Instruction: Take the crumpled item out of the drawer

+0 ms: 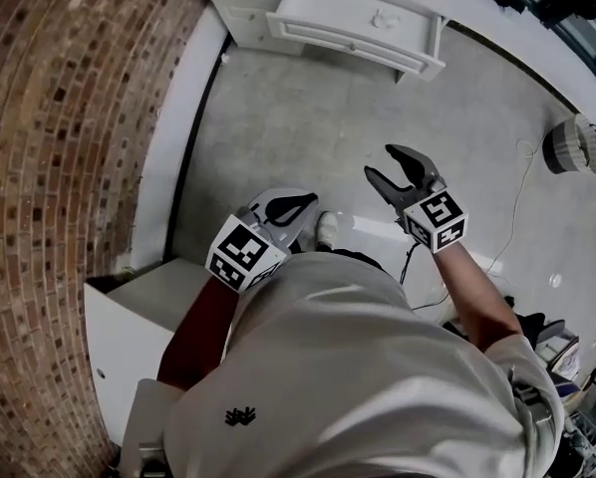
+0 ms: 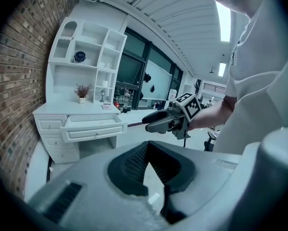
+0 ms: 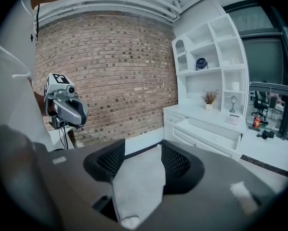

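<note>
Approaching is the step in hand, by my reading: nothing is grasped yet. The drawer point(image 1: 353, 13) stands pulled open, and both of your tools are well short of it, over bare floor point(image 1: 308, 127).

Right hand-held gripper point(image 1: 380, 162): jaws wide apart, only floor showing between them. It is aimed toward the drawer and is the nearer of the two to it.

Left hand-held gripper point(image 1: 303, 205): tips closed together, nothing between them. It sits further back from the drawer, close to your body.

Crumpled item point(image 1: 384, 18): a small pale lump inside the drawer, toward the drawer's right end as the head view shows it. It looks to lie on the drawer bottom, below the rim.

Which way it points and its long axis: too small and too far off to tell. It reads as a roundish wad with no clear length. The drawer itself runs lengthwise along its front panel.

Next move, as a judgement:
- Close the gap to the drawer.
- Bring the right hand-held gripper over the drawer's front edge and down inside.
- Keep the jaws wide enough to straddle the wad.
- Watch the front panel and the surface above the drawer for clearance.
</note>
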A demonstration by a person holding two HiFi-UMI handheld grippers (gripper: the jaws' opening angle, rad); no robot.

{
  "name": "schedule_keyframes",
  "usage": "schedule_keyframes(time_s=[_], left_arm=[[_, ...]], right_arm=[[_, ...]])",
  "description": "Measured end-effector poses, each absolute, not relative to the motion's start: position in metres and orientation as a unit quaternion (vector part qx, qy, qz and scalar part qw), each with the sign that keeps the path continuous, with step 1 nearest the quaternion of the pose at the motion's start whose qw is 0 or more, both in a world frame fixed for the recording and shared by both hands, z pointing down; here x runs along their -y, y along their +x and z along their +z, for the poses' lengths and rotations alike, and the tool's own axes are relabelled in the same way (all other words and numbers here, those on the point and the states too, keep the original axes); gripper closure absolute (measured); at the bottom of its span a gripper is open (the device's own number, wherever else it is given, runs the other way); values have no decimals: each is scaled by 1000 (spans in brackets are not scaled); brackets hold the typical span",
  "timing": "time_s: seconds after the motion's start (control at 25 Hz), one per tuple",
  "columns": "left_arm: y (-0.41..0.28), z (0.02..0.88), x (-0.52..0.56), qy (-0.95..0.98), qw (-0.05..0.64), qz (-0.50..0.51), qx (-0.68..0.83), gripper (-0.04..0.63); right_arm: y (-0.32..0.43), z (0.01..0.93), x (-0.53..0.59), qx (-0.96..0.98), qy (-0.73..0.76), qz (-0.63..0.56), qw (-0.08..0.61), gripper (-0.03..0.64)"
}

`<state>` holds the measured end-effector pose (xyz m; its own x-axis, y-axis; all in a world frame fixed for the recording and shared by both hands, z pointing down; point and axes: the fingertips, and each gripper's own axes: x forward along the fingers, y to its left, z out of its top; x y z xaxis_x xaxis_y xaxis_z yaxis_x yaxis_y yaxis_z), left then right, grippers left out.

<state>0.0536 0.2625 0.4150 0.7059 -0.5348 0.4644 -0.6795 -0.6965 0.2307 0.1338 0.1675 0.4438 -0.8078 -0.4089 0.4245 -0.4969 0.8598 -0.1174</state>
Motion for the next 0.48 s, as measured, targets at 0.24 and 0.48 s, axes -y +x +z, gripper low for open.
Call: schedule_keyframes(time_s=[0.24, 0.48], left_arm=[[40, 423, -219, 904, 205, 196, 321, 589], [11, 426, -149, 911, 200, 181, 312, 589]], right_arm=[[120, 454, -122, 942, 245, 121, 198, 368], [101, 457, -69, 933, 269, 117, 209, 371]])
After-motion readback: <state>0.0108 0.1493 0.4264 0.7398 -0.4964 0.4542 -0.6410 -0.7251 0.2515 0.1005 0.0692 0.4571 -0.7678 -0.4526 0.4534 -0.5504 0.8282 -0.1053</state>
